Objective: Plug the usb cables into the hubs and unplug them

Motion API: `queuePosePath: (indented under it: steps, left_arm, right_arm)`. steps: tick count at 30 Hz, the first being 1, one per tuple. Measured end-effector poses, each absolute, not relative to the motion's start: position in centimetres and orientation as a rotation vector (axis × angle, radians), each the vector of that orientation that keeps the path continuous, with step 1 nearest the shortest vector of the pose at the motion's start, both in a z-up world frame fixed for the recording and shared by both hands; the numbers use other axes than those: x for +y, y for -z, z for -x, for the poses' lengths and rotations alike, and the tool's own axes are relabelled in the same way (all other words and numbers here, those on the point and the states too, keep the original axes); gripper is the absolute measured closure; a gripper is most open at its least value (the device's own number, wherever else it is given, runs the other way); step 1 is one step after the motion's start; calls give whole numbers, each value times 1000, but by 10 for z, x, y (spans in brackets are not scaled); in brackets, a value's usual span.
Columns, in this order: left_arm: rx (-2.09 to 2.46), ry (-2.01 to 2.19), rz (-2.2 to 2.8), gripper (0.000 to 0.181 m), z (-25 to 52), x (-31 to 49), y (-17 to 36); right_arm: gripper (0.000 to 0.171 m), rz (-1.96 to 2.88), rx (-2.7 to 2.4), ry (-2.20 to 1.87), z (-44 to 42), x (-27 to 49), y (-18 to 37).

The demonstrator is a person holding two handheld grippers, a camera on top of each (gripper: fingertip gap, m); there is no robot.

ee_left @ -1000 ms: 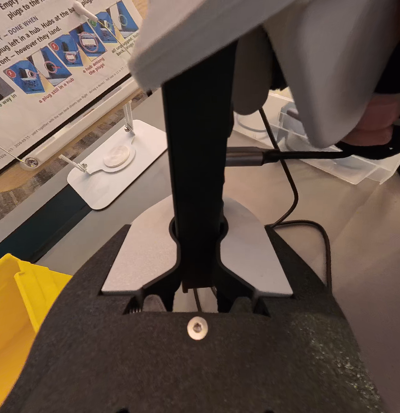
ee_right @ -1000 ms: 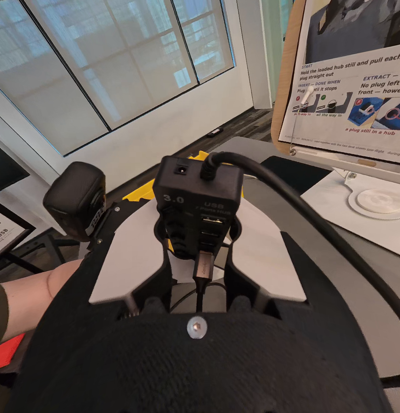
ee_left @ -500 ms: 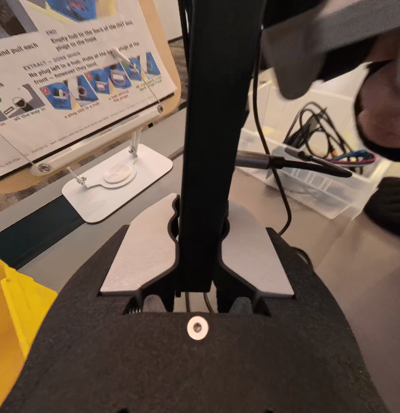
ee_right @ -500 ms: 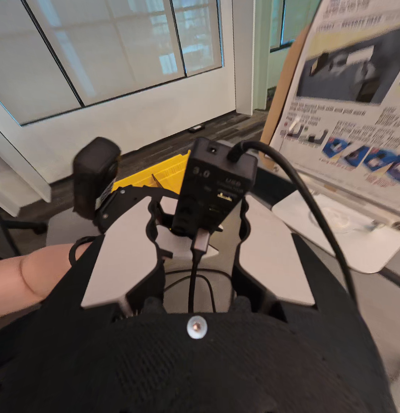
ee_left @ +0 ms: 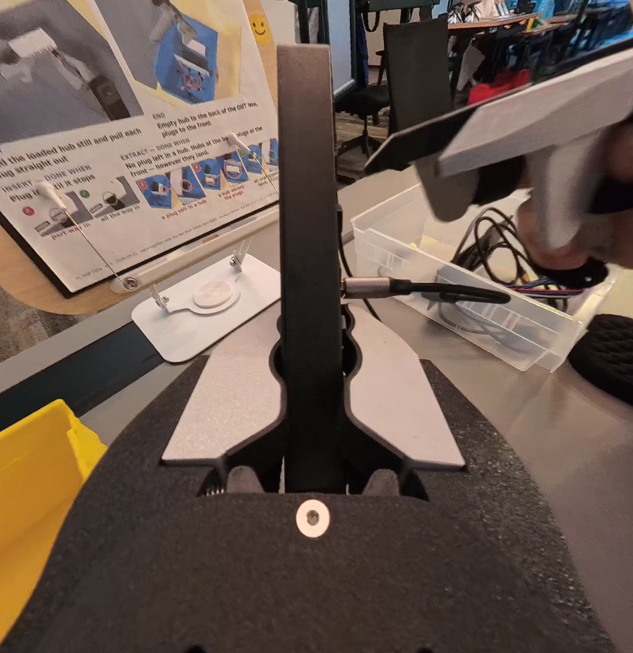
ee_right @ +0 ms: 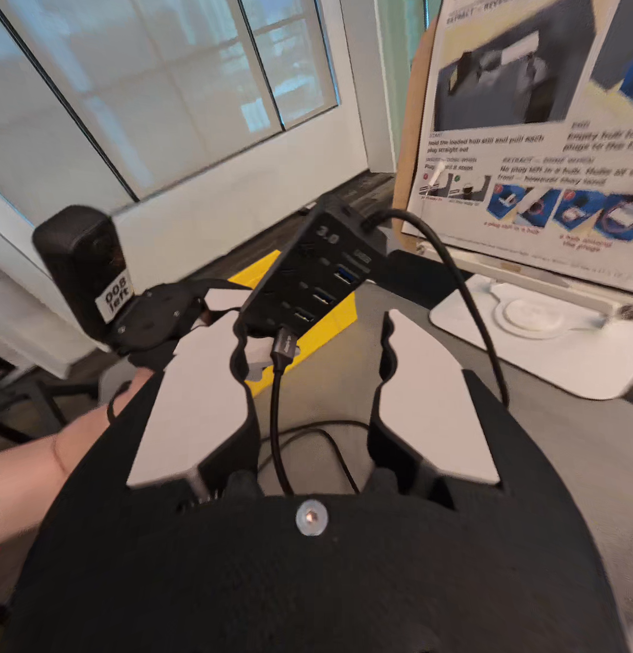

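My left gripper is shut on a black USB hub and holds it upright, edge on to this camera. A grey USB plug sits in the hub's right face, and its black cable loops off to the right. In the right wrist view the hub is tilted, with blue ports showing. The grey plug is in its lowest port. My right gripper is open and empty, just short of the plug, and the plug's cable hangs down between its fingers. The hub's own thick cable arcs to the right.
A yellow bin is at the lower left; it also shows behind the hub in the right wrist view. A clear plastic bin with several cables stands at the right. An instruction sheet on a white stand is behind. The table is grey. The left gripper's tips are roughly 8 centimeters from the right gripper's.
My right gripper has opened wide and drawn back from the hub and plug. The left gripper has kept its hold on the hub and tilted upward.
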State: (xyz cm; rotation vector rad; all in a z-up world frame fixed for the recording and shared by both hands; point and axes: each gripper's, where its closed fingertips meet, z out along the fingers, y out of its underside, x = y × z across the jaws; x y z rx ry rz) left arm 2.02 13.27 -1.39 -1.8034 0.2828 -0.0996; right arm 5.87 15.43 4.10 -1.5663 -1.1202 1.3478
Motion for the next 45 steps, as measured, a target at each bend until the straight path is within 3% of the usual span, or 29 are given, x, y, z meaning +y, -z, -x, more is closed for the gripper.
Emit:
queuePosePath:
  steps: [2, 6, 7, 8, 14, 16, 18, 26, 45]
  left_arm:
    - [313, 15, 1793, 154, -21, 133, 13]
    - [433, -139, 1789, 154, -37, 134, 20]
    - [458, -164, 1786, 154, -42, 134, 21]
    - [469, -201, 1791, 154, -43, 134, 24]
    - [497, -268, 1842, 149, -40, 138, 37]
    - [488, -257, 1897, 129, -37, 141, 47]
    - [488, -248, 1923, 122, -36, 143, 54]
    - [465, -262, 1873, 139, -37, 144, 50]
    - [512, -80, 1848, 146, -47, 141, 43]
  right_arm:
    - [85, 1597, -1049, -1522, -48, 153, -35]
    - [78, 1681, -981, -1737, -32, 144, -17]
    - [87, 1695, -1002, -1751, -30, 142, -12]
    - [108, 1663, -1041, -1823, -30, 135, -14]
    - [114, 1661, -1040, -1853, -30, 134, -13]
    - [114, 1633, -1067, -1775, -30, 133, -16]
    - [114, 1609, -1095, -1705, -32, 131, -19]
    - [114, 1588, -1149, -1522, -32, 127, -19]
    - [115, 1452, -1193, -1407, -36, 118, -33]
